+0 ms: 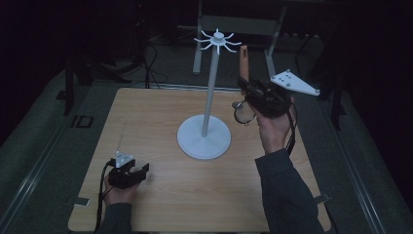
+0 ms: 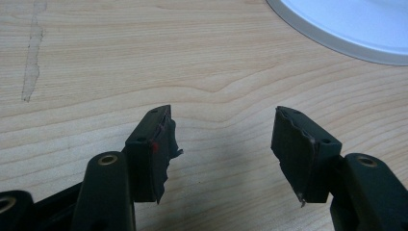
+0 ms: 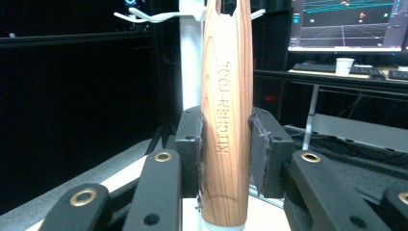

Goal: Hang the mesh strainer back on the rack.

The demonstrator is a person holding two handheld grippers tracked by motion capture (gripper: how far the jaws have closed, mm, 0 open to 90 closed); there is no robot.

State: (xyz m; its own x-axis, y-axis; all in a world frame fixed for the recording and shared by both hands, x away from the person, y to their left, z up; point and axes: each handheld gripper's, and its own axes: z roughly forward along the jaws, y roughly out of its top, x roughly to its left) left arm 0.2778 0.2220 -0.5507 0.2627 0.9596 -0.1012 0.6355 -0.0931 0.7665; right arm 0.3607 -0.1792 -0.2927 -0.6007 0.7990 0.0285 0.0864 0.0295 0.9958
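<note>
A white stand rises from a round base on the table, with a thin pole and a ring of hooks at the top. My right gripper is held up to the right of the pole, shut on a wooden-handled kitchen tool. The handle points upward and a round metal end hangs below. In the right gripper view the handle, marked "KITCHEN TOOL", stands clamped between the jaws, with the pole just behind. My left gripper rests low at the front left, open and holding nothing.
The wooden table has a pale scuff mark on its left part. The stand's base edge lies ahead and to the right of the left gripper. Beyond the table stand a metal frame and a desk with a cup.
</note>
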